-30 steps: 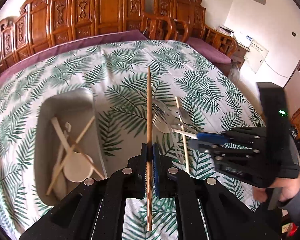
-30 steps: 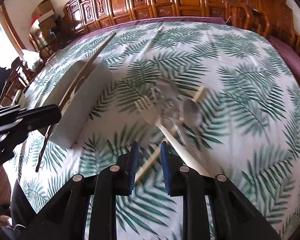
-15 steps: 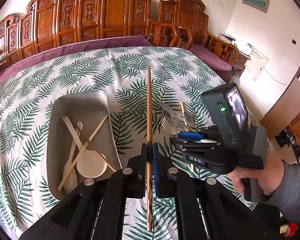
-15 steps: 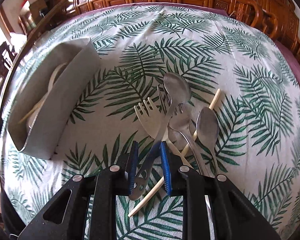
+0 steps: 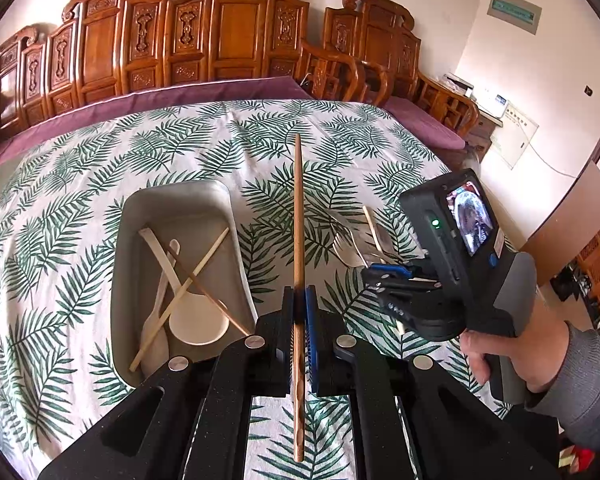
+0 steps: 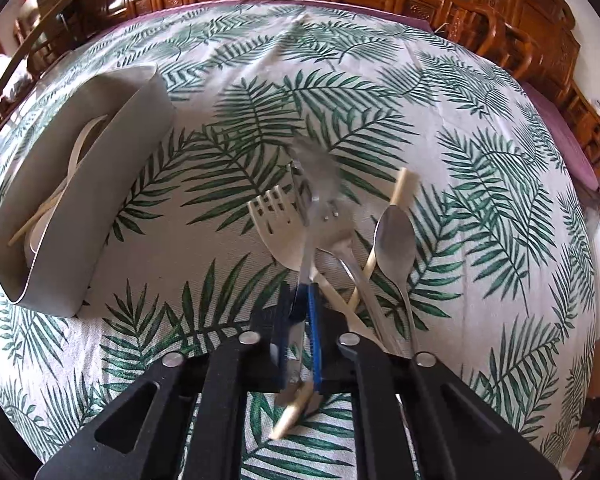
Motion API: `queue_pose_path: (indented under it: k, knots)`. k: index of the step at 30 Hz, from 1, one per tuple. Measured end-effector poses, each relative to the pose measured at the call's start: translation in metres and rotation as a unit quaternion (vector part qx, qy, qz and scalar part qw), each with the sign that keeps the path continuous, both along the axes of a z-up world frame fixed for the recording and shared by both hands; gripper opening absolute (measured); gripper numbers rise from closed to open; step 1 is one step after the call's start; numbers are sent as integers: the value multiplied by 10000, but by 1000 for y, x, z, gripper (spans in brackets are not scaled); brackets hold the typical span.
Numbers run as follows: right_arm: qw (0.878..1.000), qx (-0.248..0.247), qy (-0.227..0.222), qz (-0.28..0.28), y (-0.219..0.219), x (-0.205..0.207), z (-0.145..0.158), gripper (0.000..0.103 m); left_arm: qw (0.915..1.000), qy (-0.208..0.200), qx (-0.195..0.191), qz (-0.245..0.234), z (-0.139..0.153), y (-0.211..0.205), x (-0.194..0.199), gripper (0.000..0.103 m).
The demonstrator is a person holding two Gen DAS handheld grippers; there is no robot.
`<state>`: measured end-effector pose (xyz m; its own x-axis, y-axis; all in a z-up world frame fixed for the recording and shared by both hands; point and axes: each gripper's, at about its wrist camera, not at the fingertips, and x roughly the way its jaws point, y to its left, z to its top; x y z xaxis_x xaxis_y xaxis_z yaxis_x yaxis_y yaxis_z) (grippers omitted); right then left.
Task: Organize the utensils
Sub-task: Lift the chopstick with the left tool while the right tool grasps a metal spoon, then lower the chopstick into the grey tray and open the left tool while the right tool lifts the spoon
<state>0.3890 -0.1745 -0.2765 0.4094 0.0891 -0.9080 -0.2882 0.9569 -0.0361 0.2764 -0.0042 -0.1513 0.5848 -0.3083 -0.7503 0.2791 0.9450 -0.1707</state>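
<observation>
At the bottom centre of the left view, the left tool [image 5: 299, 312] pinches a long brown wooden chopstick [image 5: 298, 216] low on its shaft; light, stiff and smooth, it could pivot. In the right view the right tool [image 6: 303, 312] is closed on a blurred steel spoon [image 6: 315, 168], slick and heavier, by its handle. Left of both sits the grey oblong tray [image 5: 168, 200]. The leaf-print cloth [image 6: 480, 160] covers the worktop; carved wooden chairs [image 5: 236, 36] line the top.

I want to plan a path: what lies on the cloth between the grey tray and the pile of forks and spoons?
Nothing: in the right wrist view only bare leaf-print cloth separates the tray from the pile.
</observation>
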Motion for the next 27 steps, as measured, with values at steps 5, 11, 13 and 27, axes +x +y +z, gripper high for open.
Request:
queue_pose_path:
  k: [5,11,13,27]
  knots:
    - [9999,45,-54,-94,-14,-1,7,2,10000,-19,7,35,1,1,-1,5]
    - [9993,216,-259,-128,-23,-7,22,2,9999,-59,30,96,3,7,1,5]
    - [9989,303,-346,-68,-22,-10,31,2,9999,-81,50,141,5,10,4,5]
    - [9943,774,-630,387,6,-41,71,2,9975,-96,205,664,8,58,24,5]
